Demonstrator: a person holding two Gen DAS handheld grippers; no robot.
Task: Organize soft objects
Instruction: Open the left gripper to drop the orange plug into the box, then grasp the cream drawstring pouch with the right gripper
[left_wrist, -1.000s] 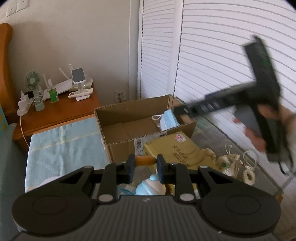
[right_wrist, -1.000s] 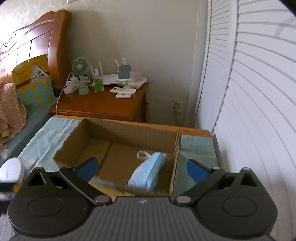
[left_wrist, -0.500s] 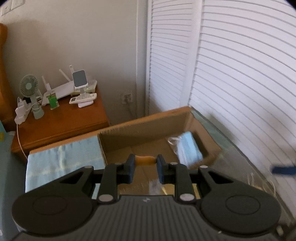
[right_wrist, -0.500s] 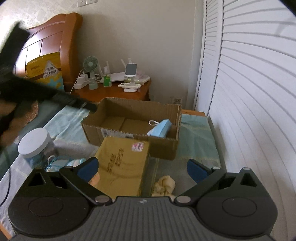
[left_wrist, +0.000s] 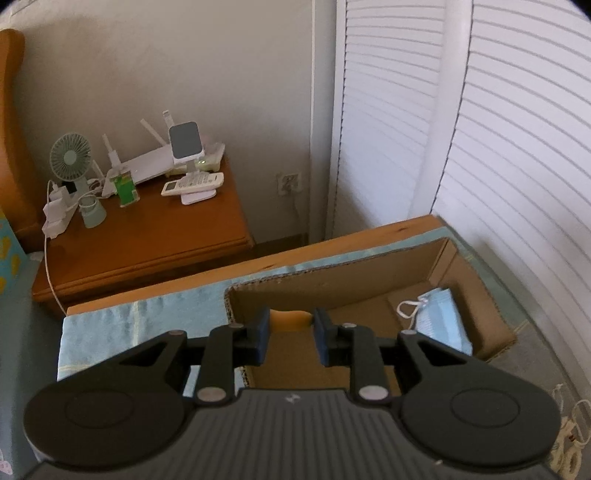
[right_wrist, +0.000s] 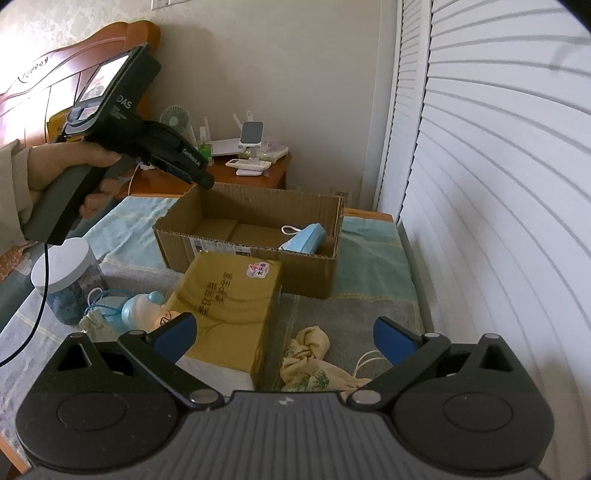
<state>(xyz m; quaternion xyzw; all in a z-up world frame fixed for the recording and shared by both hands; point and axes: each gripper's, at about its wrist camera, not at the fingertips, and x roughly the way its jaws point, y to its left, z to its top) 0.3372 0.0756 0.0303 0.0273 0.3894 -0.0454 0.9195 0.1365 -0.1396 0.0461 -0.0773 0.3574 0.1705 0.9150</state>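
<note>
My left gripper (left_wrist: 290, 330) is shut on a small orange soft object (left_wrist: 289, 319) and holds it over the left part of the open cardboard box (left_wrist: 332, 284). A blue face mask (left_wrist: 441, 325) lies in the box's right end; it also shows in the right wrist view (right_wrist: 304, 238). My right gripper (right_wrist: 284, 338) is open and empty above the table, over a cream drawstring pouch (right_wrist: 314, 363). The left gripper's body (right_wrist: 155, 151) shows at the box's (right_wrist: 310, 273) left corner in the right wrist view.
A yellow-brown carton (right_wrist: 229, 306) stands in front of the box. A white-lidded jar (right_wrist: 68, 280), a pale blue toy bottle (right_wrist: 142, 304) and another pouch sit at the left. A wooden nightstand (left_wrist: 147, 236) with a fan and gadgets stands behind. White louvred doors (right_wrist: 480, 184) line the right.
My left gripper has moved forward with the orange object, from before the box to over it. My right gripper has drawn back from over the box to the table's near side.
</note>
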